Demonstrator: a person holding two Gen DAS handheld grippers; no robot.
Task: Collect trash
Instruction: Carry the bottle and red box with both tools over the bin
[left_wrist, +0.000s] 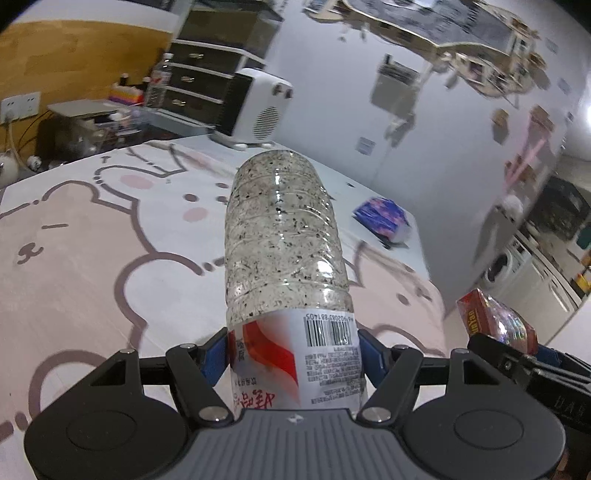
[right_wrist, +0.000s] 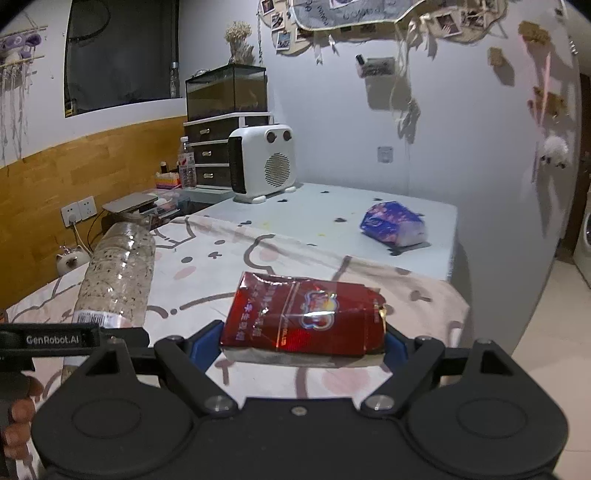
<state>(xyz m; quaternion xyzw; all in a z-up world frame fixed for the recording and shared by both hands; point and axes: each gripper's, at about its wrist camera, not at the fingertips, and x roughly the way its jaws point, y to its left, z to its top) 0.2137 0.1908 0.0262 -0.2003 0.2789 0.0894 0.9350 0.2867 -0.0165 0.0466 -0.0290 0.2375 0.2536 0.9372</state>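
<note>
Bedroom corner, dim light: cartoon-bear sheet (right_wrist: 280, 258) spread over the near surface, pale blue table (right_wrist: 332, 210) beyond it against the wall, with a white fan heater (right_wrist: 264, 168) and a drawer unit (right_wrist: 218, 155) at the back.

Your left gripper (left_wrist: 293, 360) is clenched on a plastic bottle (left_wrist: 284, 240). The blue pads press the labelled end from both sides, so the clear body juts forward and up, clear of the sheet. Inside, the wall is speckled dark; what the specks are I cannot tell. Gripping at the label band looks deliberate: it sits deepest between the jaws, and the long body stays out ahead where you can watch it.

Your right gripper (right_wrist: 303, 345) is clamped on a crushed red packet (right_wrist: 306, 319), held across its width, pads on the two short edges. The jaws stand wide because the packet is wide, not because they are released. It rides flat and lifted off the sheet, with its shadow below.

Both pieces of trash are off the surface, side by side; each wrist view catches the other's load at its edge.

One piece remains: a blue-purple wrapper (right_wrist: 393, 223) lying on the pale table near its right edge, well apart from both grippers. No bin is in sight. My guess is you need to drop these two before going back for it, since both claws are full.
</note>
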